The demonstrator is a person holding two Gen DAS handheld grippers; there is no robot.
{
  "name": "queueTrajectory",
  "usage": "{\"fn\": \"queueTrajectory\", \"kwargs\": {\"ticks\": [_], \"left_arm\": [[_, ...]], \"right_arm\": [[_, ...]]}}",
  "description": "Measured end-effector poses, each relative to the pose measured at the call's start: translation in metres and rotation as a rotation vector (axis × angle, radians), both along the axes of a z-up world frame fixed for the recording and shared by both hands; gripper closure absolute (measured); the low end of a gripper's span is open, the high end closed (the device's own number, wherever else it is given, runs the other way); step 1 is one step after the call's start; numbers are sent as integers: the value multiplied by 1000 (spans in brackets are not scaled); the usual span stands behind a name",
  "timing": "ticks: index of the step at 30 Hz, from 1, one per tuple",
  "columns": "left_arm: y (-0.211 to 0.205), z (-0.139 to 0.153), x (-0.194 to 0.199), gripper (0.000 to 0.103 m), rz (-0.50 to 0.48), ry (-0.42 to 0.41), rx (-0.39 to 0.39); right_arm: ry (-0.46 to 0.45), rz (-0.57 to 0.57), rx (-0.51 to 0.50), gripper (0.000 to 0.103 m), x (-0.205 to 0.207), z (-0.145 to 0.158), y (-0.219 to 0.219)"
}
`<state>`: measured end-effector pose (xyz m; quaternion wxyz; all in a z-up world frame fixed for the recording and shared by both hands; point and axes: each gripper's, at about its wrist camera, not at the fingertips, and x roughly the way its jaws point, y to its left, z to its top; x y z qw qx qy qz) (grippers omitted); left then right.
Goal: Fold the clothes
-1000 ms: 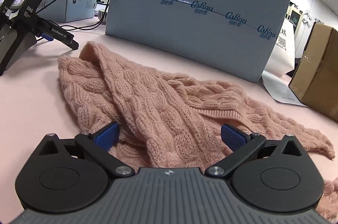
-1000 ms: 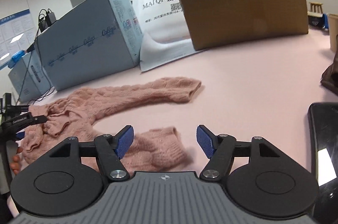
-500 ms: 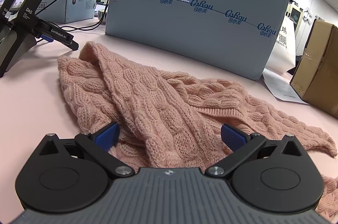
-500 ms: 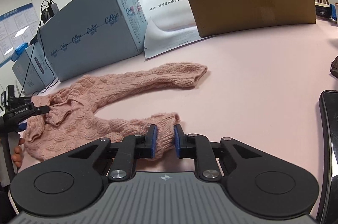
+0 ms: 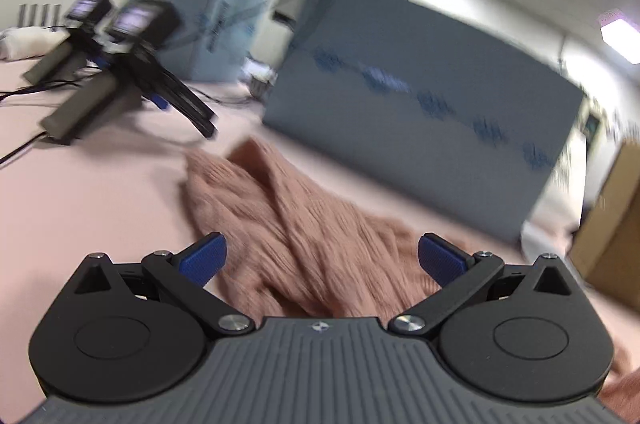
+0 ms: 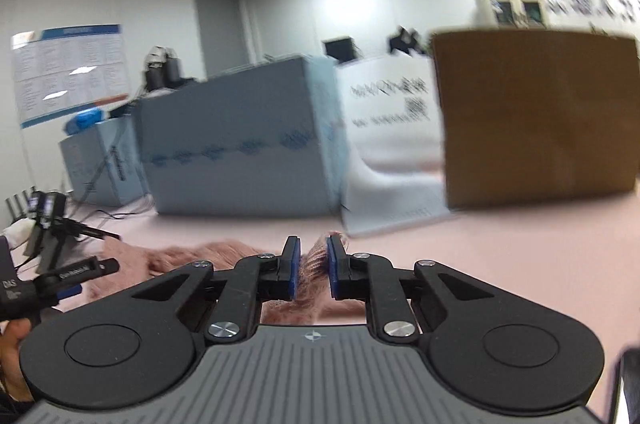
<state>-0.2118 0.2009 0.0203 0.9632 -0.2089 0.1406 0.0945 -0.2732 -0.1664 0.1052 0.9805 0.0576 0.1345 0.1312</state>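
Pink desk carries everything. Pink knit sweater lies crumpled on it, mid-desk. Behind that, big grey-blue box w/ blue print, a smaller grey-blue box further back. White bag w/ dark lettering stands betw. the big box and a brown cardboard box. Two spare handheld devices w/ cables sit at desk's left; pics blurred.

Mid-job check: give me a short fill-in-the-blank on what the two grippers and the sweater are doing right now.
1. The right gripper is shut on the pink ____.
2. The left gripper has its fingers ____ and holds nothing.
3. The sweater lies on a ____ tabletop.
4. Behind the sweater stands a large ____ box with blue print.

Missing words: sweater; open; pink; grey
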Motion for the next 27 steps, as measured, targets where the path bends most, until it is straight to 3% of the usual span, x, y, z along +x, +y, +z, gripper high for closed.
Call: {"fn": "queueTrajectory", "kwargs": {"ticks": [7, 16, 21, 25, 27], "left_arm": [[16, -1, -6, 0, 93, -10, -71], [30, -6, -14, 0, 123, -29, -147], [33, -9, -12, 0, 119, -9, -170], [29, -8, -11, 0, 88, -10, -147], [23, -6, -12, 0, 27, -23, -120]], "right_arm": [[-66, 240, -71, 92, 26, 26, 90], [3, 431, -80, 96, 54, 21, 169], [72, 459, -38, 95, 69, 14, 169], [116, 395, -33, 95, 66, -5, 145], [140, 359, -40, 94, 64, -12, 131]]}}
